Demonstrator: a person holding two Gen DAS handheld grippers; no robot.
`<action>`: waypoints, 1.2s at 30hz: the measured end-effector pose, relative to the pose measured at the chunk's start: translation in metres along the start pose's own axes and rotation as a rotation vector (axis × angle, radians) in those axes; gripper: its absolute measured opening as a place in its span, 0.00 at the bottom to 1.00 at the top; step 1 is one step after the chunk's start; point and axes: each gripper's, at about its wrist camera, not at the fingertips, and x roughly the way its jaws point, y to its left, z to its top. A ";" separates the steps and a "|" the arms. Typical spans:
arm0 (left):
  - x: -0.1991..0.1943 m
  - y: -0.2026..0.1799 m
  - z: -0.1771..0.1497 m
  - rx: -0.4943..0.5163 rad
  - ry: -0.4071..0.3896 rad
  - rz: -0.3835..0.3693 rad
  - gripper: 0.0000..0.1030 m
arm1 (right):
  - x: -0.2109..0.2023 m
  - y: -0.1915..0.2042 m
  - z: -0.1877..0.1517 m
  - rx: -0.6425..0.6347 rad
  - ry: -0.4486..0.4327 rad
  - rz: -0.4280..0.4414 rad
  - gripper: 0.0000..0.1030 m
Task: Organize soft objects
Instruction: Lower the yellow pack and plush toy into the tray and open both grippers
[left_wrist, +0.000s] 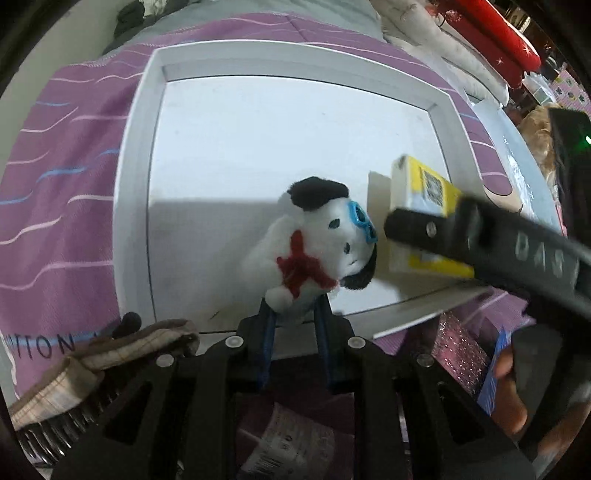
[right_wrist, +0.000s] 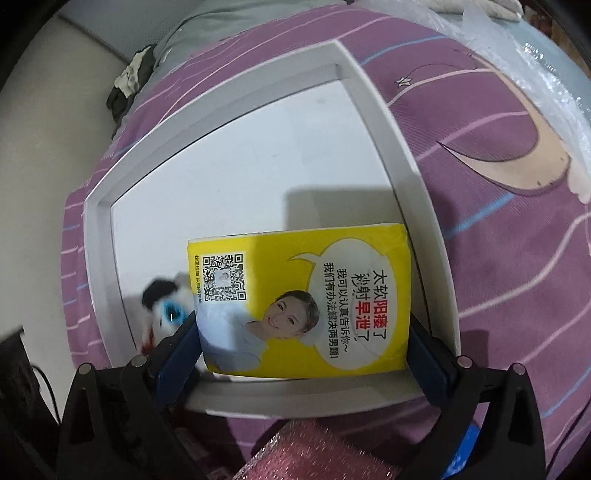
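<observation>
A small white plush dog (left_wrist: 317, 243) with black ears, blue goggles and a red scarf is pinched at its lower body by my left gripper (left_wrist: 295, 317), just over the near part of a white tray (left_wrist: 136, 184). A yellow tissue pack (right_wrist: 303, 302) with a printed photo and a QR code sits clamped between the blue pads of my right gripper (right_wrist: 304, 347), low over the tray's (right_wrist: 399, 147) near right corner. The left wrist view shows that pack (left_wrist: 424, 206) edge-on with the right gripper's black finger (left_wrist: 461, 229) across it. The plush (right_wrist: 166, 306) shows blurred at the pack's left.
The tray lies on a purple striped bedspread (left_wrist: 59, 192) with a moon print (right_wrist: 517, 155). A beige checked cloth (left_wrist: 92, 362) and a pink glittery item (right_wrist: 310, 454) lie at the near edge. White and red cushions (left_wrist: 491, 40) and a clear plastic bag (right_wrist: 546, 74) are at the right.
</observation>
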 end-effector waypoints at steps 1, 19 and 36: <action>-0.002 0.000 -0.001 -0.003 -0.015 0.007 0.22 | 0.001 -0.002 0.002 0.000 0.004 0.016 1.00; -0.059 0.043 -0.020 -0.077 -0.178 -0.107 0.53 | -0.014 -0.002 -0.002 -0.015 -0.011 0.094 1.00; -0.056 0.049 -0.016 -0.151 -0.211 -0.099 0.53 | -0.006 0.015 -0.006 -0.068 -0.016 -0.039 1.00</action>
